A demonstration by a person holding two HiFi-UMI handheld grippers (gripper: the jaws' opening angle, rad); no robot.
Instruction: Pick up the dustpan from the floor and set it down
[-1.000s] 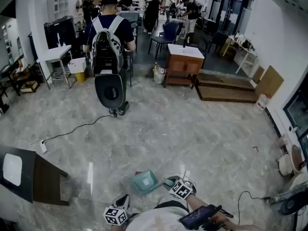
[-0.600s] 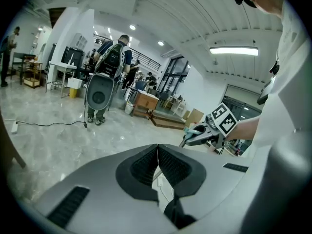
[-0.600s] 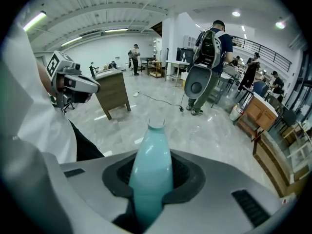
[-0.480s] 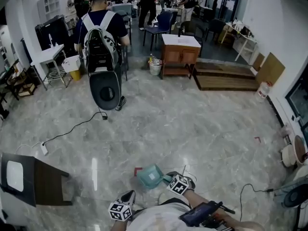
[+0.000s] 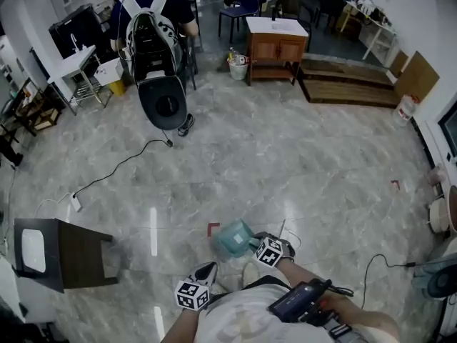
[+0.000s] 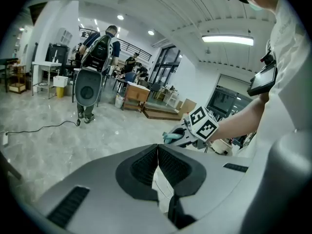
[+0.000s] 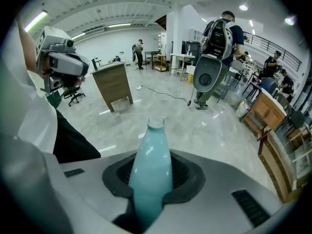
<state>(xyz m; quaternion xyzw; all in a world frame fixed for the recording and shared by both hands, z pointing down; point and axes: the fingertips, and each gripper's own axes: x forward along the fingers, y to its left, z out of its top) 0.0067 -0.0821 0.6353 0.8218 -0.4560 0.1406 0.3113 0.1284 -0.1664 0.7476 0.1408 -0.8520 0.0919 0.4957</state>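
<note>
The dustpan (image 5: pixel 233 239) is judged to be light, stiff plastic, smooth and perhaps slippery, so it is best taken by its handle (image 7: pixel 150 169). There it is clamped between the partly closed jaws of the right gripper (image 5: pixel 257 246), and the pan is carried just ahead of those jaws, low over the floor (image 5: pixel 285 170). It is seen as pale teal, with a shallow tray and a rounded, tapering handle, while the jaws of the left gripper (image 6: pixel 157 167) are pressed together with nothing held.
</note>
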